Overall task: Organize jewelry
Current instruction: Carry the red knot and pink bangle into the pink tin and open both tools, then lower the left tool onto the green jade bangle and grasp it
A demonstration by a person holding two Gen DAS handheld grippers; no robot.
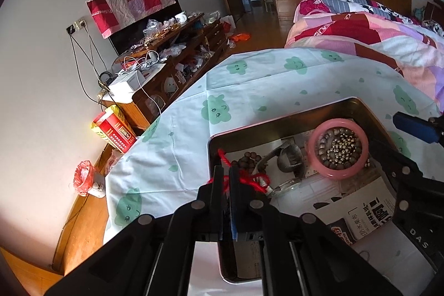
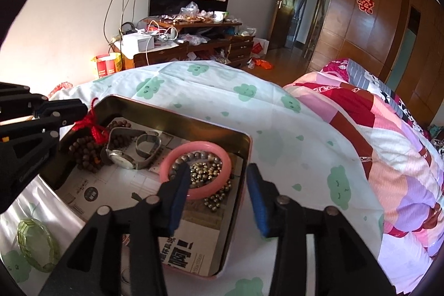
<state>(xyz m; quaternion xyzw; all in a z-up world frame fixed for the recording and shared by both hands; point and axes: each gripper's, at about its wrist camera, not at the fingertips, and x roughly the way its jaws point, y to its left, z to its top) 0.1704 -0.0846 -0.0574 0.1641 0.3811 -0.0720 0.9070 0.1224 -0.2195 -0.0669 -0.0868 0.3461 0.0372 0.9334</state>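
My left hand-held gripper (image 1: pixel 227 176) pinches the red cord (image 1: pixel 251 181) at the metal tin (image 2: pixel 177 115)'s rim; my right hand-held gripper (image 2: pixel 217 185) gapes empty above the pink bangle (image 2: pixel 195 171). If the cord slips, the wooden beads (image 2: pixel 86 154) could drag it across the watch (image 2: pixel 122 157). Green bangle (image 2: pixel 37 246) waits outside the tin on the bed. Printed Chinese paper lines the tin; "DAS" shows on one gripper.

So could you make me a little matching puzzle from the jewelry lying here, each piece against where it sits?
Things:
1. pink bangle
2. green bracelet
3. red cord
4. watch

Places:
A. on the cloth, outside the tin
B. between the left gripper's fingers
C. ringed around small metallic beads
D. in the tin, beside brown beads

Pairs: 1-C, 2-A, 3-B, 4-D
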